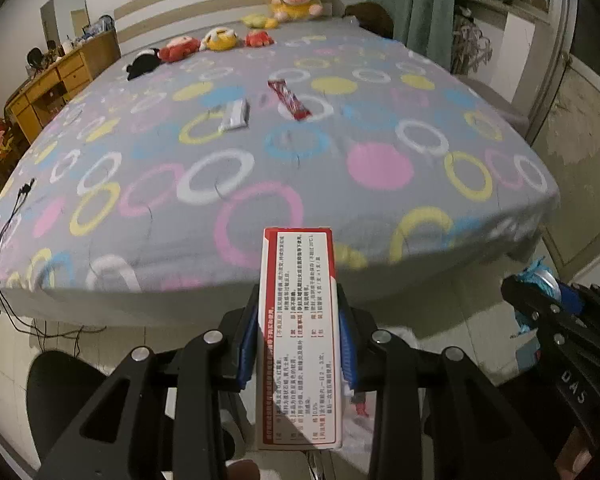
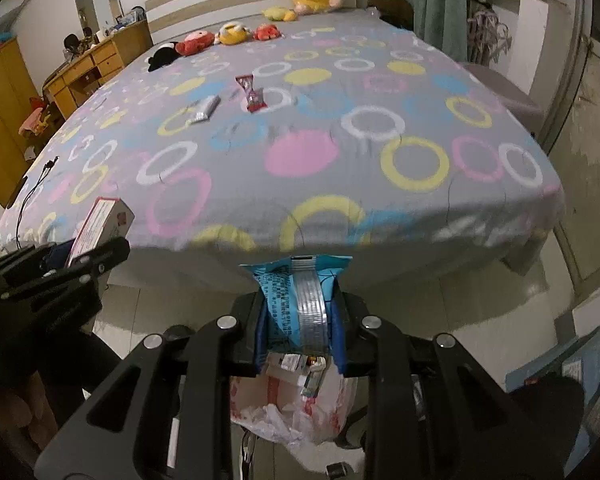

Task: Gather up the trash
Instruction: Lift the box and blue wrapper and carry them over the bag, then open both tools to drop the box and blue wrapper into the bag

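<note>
My left gripper [image 1: 300, 320] is shut on a long white and red printed carton [image 1: 300, 340], held off the foot of the bed; the carton also shows in the right wrist view [image 2: 100, 224]. My right gripper [image 2: 300, 312] is shut on a blue and silver snack wrapper [image 2: 300, 304], above a white plastic trash bag [image 2: 296, 408] holding wrappers on the floor. A red wrapper [image 1: 289, 100] and a silver wrapper [image 1: 234, 117] lie on the bed's middle; both also show in the right wrist view, the red wrapper [image 2: 252, 94] and the silver wrapper [image 2: 205, 110].
The bed [image 1: 260, 168] has a grey sheet with coloured rings. Plush toys [image 1: 216, 40] line the headboard. A black cable [image 1: 4, 240] hangs off the left edge. A wooden desk [image 1: 48, 84] stands left, a curtain [image 1: 424, 4] right, a dark round object [image 1: 60, 384] on the floor.
</note>
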